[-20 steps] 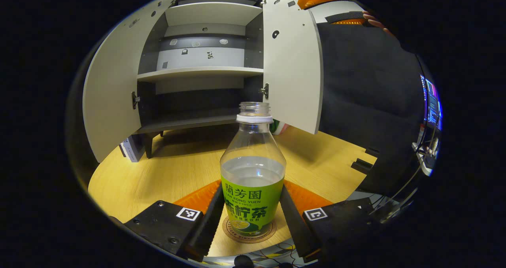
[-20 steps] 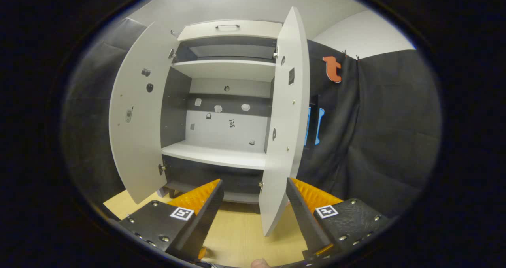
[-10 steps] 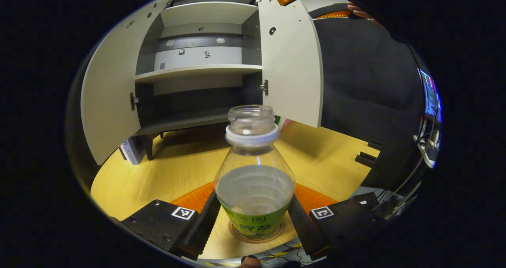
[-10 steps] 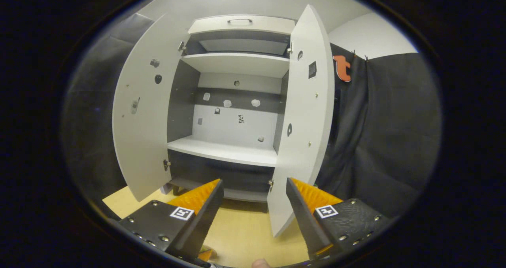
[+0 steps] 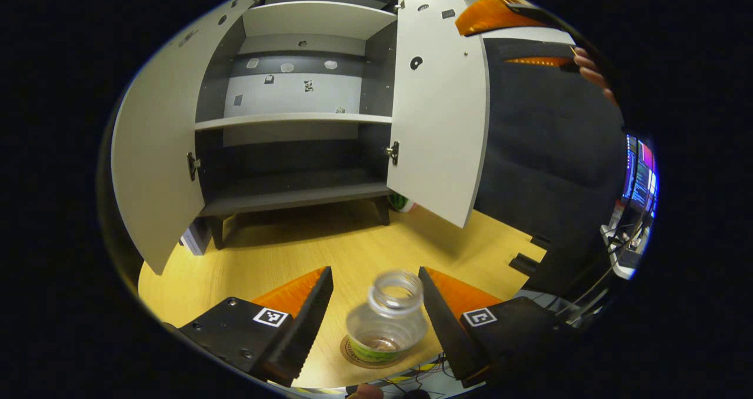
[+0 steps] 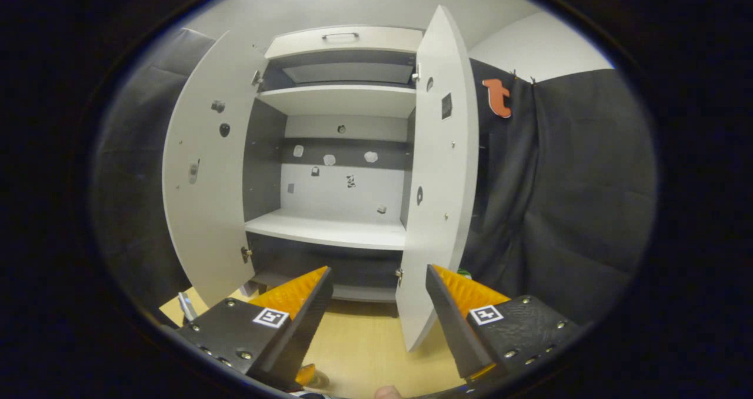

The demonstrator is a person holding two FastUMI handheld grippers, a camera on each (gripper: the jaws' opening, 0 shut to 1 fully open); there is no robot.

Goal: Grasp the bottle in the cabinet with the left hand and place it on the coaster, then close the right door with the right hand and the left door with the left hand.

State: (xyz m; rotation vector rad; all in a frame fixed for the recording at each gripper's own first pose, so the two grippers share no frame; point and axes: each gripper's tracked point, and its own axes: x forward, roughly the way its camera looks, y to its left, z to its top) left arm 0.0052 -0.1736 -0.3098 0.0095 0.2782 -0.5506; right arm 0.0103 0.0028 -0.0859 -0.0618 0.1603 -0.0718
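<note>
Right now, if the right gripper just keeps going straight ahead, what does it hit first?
Probably the right door: its edge stands just ahead between the open fingers of the right gripper, though depth is unclear.

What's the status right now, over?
Left gripper open above the bottle. Bottle upright on coaster. Right gripper open, facing the open right door. Nothing in the way.

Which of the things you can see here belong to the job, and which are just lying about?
Job things:
bottle
coaster
right door
left door
cabinet
left gripper
right gripper

Lying about:
monitor
cables
table
</note>
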